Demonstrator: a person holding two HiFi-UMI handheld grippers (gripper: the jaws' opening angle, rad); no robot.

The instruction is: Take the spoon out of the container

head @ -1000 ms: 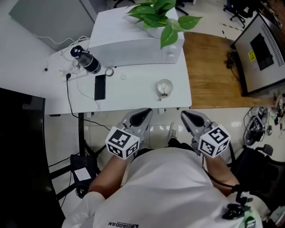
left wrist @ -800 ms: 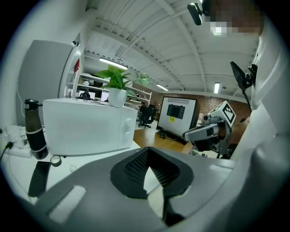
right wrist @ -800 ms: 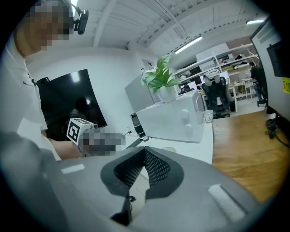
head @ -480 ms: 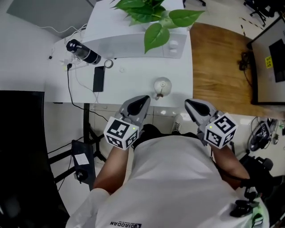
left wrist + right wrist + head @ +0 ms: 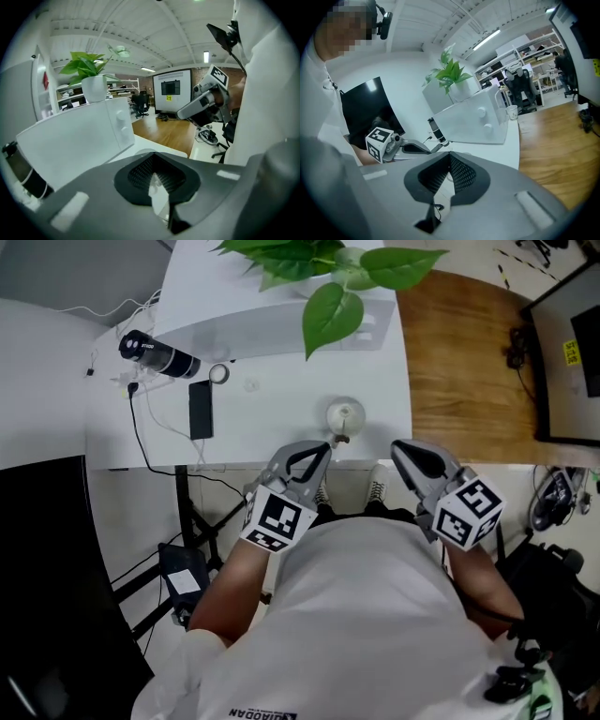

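A small round white container (image 5: 345,415) stands near the front edge of the white table (image 5: 281,427). The spoon (image 5: 342,435) rests in it, its handle pointing toward me over the rim. My left gripper (image 5: 322,448) is shut with nothing in it, its tips at the table's front edge just left of the spoon handle. My right gripper (image 5: 397,446) is also shut and holds nothing, a little right of the container, off the table edge. In the left gripper view the jaws (image 5: 152,154) meet. The right gripper view shows the same (image 5: 449,153).
A black phone (image 5: 200,410), a black bottle (image 5: 155,354), a tape roll (image 5: 218,374) and cables lie on the table's left. A white box-shaped appliance (image 5: 272,329) with a potted plant (image 5: 328,315) stands at the back. A dark monitor (image 5: 47,549) is at left.
Both grippers have moved forward toward the table's front edge. The left one now lies close beside the container. Both stayed shut.
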